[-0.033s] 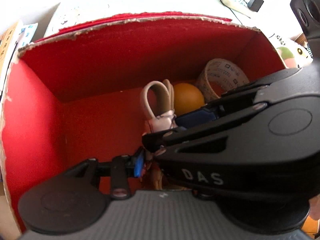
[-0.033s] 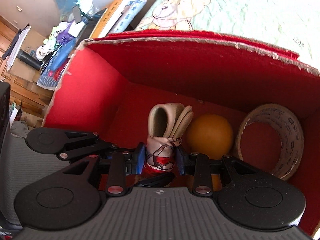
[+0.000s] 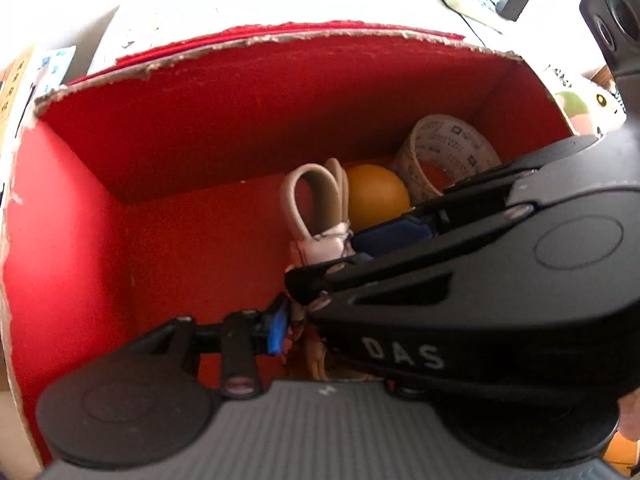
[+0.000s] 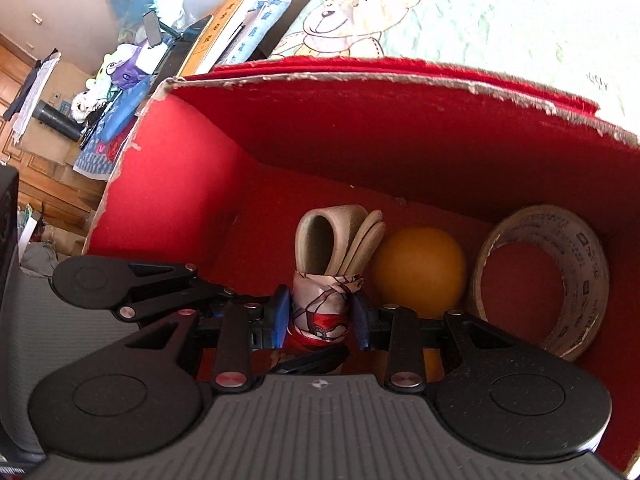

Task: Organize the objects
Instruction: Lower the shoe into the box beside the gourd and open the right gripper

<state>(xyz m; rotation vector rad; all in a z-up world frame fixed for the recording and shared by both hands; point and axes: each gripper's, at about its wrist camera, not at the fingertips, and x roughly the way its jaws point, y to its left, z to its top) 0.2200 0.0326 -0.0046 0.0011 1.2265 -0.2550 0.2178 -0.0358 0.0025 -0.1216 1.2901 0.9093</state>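
Note:
A red cardboard box [image 3: 240,120] [image 4: 400,140] lies open in front of both grippers. Inside stands a bundle of beige looped straps [image 3: 308,196] [image 4: 320,300], wrapped in a white and red cloth. My right gripper [image 4: 320,316] is shut on the wrapped part, one blue pad on each side. It crosses the left wrist view from the right [image 3: 340,256]. Lower on the same bundle, my left gripper [image 3: 308,336] has its jaws opening, and its left pad stands just off the bundle. The right gripper hides its other finger. An orange ball [image 3: 376,196] [image 4: 420,268] and a tape roll [image 3: 448,144] [image 4: 580,264] rest beside the bundle.
The box sits on a bear-print sheet [image 4: 360,12]. Books [image 4: 224,28] and clutter lie at the far left. A power strip with a charger [image 3: 512,0], a black speaker [image 3: 616,20] and a plush toy [image 3: 580,104] are at the right. The box's left half shows bare floor.

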